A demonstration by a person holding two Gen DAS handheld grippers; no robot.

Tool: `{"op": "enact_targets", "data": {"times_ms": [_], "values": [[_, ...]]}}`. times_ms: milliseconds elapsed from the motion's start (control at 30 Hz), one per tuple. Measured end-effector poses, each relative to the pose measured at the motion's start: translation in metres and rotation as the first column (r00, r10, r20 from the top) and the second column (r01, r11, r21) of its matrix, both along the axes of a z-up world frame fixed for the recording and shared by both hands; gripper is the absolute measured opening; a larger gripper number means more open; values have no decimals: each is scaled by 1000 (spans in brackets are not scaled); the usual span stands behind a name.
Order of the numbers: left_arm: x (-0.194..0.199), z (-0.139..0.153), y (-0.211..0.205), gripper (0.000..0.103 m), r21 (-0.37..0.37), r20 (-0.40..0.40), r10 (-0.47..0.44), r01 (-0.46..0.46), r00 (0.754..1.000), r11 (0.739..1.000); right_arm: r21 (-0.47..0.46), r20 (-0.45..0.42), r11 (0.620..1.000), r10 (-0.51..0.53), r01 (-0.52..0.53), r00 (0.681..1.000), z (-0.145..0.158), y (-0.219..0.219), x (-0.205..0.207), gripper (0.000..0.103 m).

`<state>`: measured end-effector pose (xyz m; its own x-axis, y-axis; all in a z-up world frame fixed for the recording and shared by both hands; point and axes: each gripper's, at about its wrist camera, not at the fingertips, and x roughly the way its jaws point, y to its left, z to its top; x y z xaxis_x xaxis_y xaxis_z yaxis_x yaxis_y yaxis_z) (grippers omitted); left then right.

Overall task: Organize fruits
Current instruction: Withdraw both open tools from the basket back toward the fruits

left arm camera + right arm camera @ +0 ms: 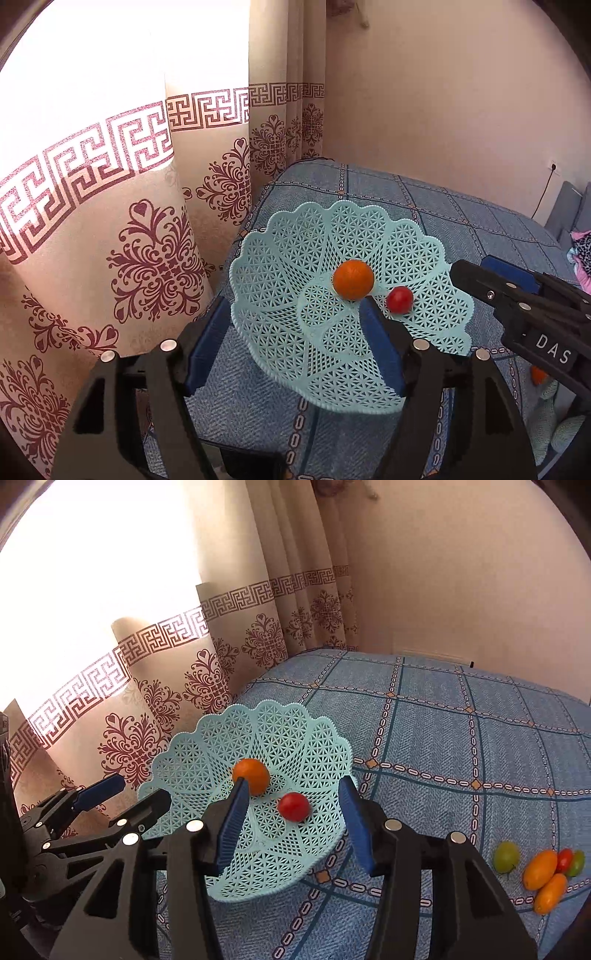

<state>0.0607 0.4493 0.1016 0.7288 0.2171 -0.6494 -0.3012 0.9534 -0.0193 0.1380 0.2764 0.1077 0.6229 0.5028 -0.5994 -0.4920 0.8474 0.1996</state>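
Right wrist view: pale-blue lattice plastic basket (258, 738) at centre holds 1 round orange fruit (251, 775) and 1 red cherry tomato (293, 805). Right gripper (291, 819) fingers apart, empty. Left gripper (295, 332) fingers apart astride the basket's near rim.

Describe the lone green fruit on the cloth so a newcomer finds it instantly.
Start at the blue checked cloth, right of the lattice basket. A small fruit cluster lies there; the green fruit sits apart on its left, round and touching no other fruit.

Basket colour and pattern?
Basket: pale turquoise openwork lattice, scalloped rim. Shows best in the left wrist view.
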Motion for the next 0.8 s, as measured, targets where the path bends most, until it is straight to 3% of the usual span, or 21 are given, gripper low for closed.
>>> {"op": "enact_targets", "data": {"times_ms": [133,267,333,467,800], "values": [[-8,16,-2,86,22,47,27,-28,999,999,34,51,999,-22,20,998,18,-12,-9,53],[-18,39,-10,99,62,122,38,-46,992,997,88,90,995,-60,52,994,36,-30,-16,63],[-25,49,-17,100,86,169,40,-55,985,995,112,110,991,-85,72,990,44,-40,-20,65],[-34,62,-31,100,103,225,28,-52,974,993,163,140,980,-139,116,980,55,-63,-26,80],[-40,66,-64,100,86,263,-25,2,964,996,181,137,960,-240,214,961,54,-119,-36,80]]}}
